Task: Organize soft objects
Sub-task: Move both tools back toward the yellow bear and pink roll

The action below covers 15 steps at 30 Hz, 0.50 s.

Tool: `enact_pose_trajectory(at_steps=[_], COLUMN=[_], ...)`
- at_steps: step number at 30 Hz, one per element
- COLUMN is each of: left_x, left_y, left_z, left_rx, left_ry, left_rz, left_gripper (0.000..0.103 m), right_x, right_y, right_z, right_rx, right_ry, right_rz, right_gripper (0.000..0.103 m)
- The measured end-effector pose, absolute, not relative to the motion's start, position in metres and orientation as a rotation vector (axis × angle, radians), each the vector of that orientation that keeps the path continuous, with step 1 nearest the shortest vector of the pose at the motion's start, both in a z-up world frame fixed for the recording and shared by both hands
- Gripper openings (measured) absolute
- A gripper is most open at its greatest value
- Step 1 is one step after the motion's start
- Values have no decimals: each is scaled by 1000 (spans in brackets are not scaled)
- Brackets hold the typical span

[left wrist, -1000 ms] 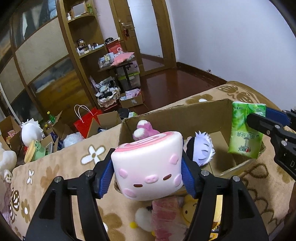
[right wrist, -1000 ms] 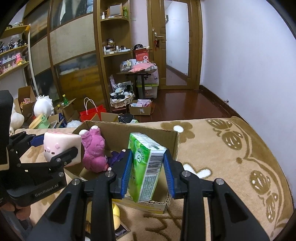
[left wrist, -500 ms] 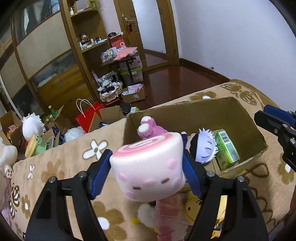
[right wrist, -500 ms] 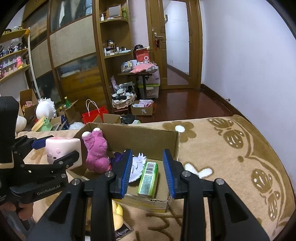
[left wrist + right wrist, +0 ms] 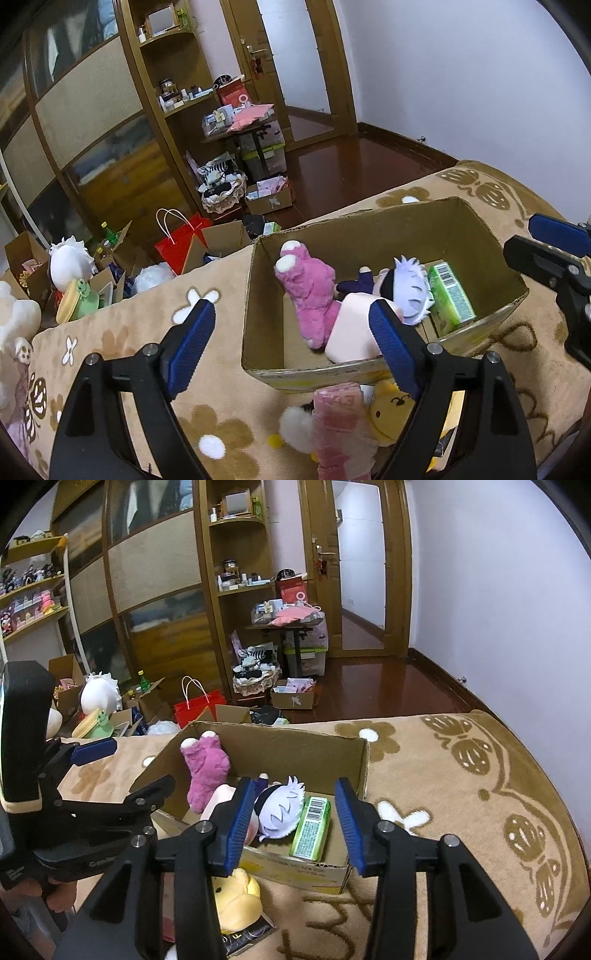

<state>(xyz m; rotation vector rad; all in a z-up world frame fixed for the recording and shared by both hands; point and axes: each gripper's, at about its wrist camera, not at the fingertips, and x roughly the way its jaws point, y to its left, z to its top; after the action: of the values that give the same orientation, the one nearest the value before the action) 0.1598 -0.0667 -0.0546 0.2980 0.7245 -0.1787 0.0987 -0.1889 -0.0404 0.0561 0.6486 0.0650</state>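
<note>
A cardboard box (image 5: 369,229) sits open on a beige carpeted surface (image 5: 461,794) patterned with brown flowers, and the soft things lie inside it. A pink plush bear (image 5: 310,291) leans against the box's left inner wall, and a pale pink squishy block (image 5: 351,328) lies beside it at the near wall. Right of these lies a white-haired doll (image 5: 410,291), and a green tissue pack (image 5: 312,827) lies flat at the box's right end, just beside the doll. The left gripper (image 5: 291,343) hovers at the near left corner of the box; its jaws have just been opening and stand spread wide with nothing held between them. The right gripper (image 5: 293,825) hangs over the right end of the box, its jaws also just opening, spread apart above the tissue pack and not touching it. On the carpet in front of the box lie a yellow plush (image 5: 236,901) and a pink wrapped pack (image 5: 341,424).
</note>
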Motion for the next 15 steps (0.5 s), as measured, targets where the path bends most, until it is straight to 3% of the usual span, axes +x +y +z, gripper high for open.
enact_pose_trajectory(at_steps=[2, 4, 10, 15], left_x=[157, 152, 134, 129], left_y=[-67, -66, -57, -46], left_z=[-54, -54, -55, -62], left_rx=[302, 304, 305, 267], left_ry=[727, 741, 772, 858], left_rz=[-177, -174, -168, -181], left_gripper=[85, 98, 99, 99], right_x=[95, 92, 82, 75], right_y=[-186, -186, -184, -183], right_z=[-40, -40, -42, -46], right_rx=[54, 62, 84, 95], right_ry=[649, 654, 674, 708], right_rz=[67, 74, 95, 108], right_gripper=[69, 77, 103, 103])
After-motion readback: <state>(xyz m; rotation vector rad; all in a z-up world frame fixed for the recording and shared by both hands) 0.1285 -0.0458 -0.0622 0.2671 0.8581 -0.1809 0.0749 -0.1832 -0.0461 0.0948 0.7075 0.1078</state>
